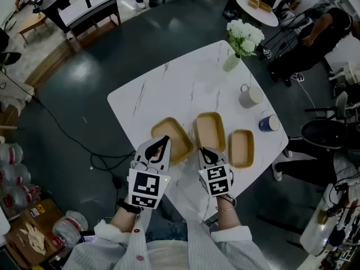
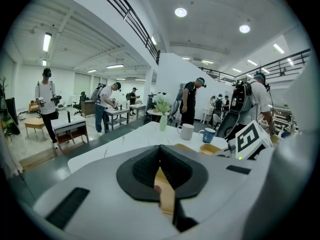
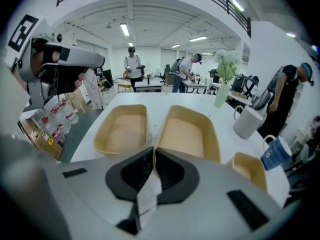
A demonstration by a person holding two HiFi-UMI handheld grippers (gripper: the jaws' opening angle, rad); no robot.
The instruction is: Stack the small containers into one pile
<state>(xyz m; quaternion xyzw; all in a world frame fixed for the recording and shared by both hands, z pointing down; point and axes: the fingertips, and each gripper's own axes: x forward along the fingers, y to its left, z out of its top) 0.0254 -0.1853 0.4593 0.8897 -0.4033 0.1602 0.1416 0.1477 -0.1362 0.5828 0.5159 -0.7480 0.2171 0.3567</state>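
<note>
Left gripper (image 1: 164, 140) and right gripper (image 1: 203, 151) are hovering closed, holding nothing; three tan oval containers (image 1: 209, 131) are lying separate at 12 o'clock on white marble surface (image 1: 169, 89); stacking apparently not begun.

White marble table (image 1: 169, 89). Three tan trays (image 1: 209, 131) lie just ahead of the left gripper (image 1: 162, 145) and right gripper (image 1: 206, 152); a mug (image 1: 250, 96), cup (image 1: 269, 123) and vase (image 1: 231, 62) stand farther beyond.

My left gripper (image 1: 163, 143) is out front, tip tilted down, jaws pressed together. Right gripper (image 1: 203, 151) sits just beside it, about level, jaws together too. Pale striped sleeves (image 1: 121, 243) run forward, wrists (image 1: 225, 202) near each other.
</note>
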